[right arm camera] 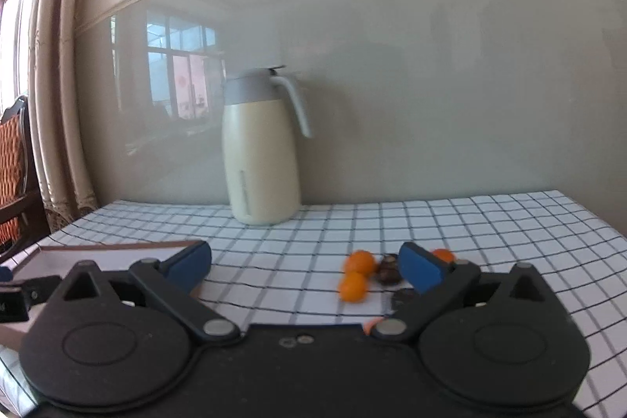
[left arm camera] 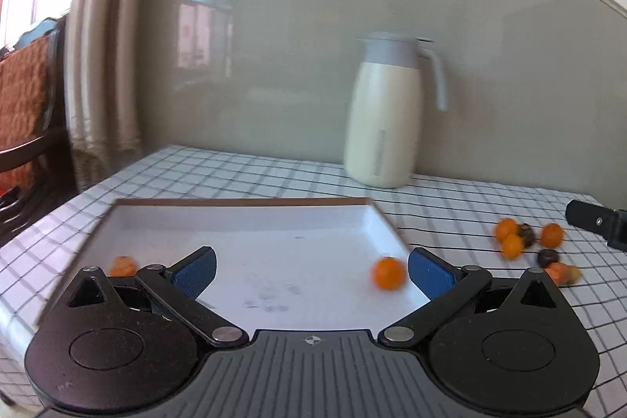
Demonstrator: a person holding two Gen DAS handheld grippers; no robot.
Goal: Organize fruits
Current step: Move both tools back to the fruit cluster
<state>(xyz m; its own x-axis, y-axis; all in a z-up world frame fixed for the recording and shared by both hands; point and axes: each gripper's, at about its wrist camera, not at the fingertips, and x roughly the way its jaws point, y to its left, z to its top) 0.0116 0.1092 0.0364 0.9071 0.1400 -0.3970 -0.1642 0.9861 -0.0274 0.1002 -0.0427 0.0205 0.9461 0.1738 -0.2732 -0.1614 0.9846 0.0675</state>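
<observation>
1. We see a checked tablecloth (right arm camera: 392, 218) with a cream jug (right arm camera: 260, 159) at the wall.
2. Our left gripper (left arm camera: 311, 271) is released above the white tray (left arm camera: 243, 218); one orange fruit (left arm camera: 388, 273) lies in the tray.
3. Our right gripper (right arm camera: 305, 267) is released; the fruit pile (right arm camera: 358, 275) lies right of the tray.

Both grippers' fingers (left arm camera: 429, 273) (right arm camera: 421, 267) wide apart

fruit (left arm camera: 388, 273) in tray (left arm camera: 250, 208), jug (left arm camera: 382, 128) behind
</observation>
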